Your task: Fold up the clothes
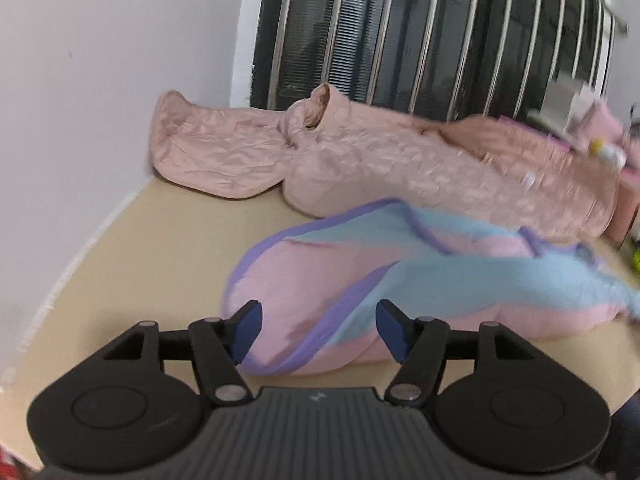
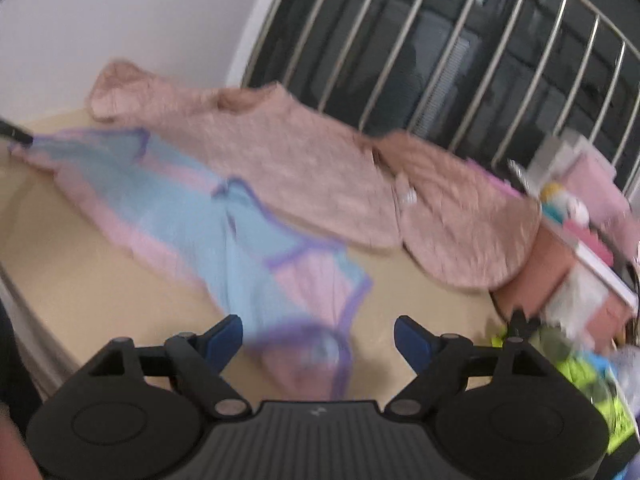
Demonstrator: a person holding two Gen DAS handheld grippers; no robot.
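Both sets of jaws gape empty, left gripper and right gripper each hovering at an end of the pastel garment spread loosely on the tabletop, pink jacket at twelve o'clock; gripping an edge looks next.

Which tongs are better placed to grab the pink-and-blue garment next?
Probably the left tongs: open, with the pink-and-blue garment bulging between the pads. The right tongs, also open, frame only a thin purple-trimmed end, blurred.
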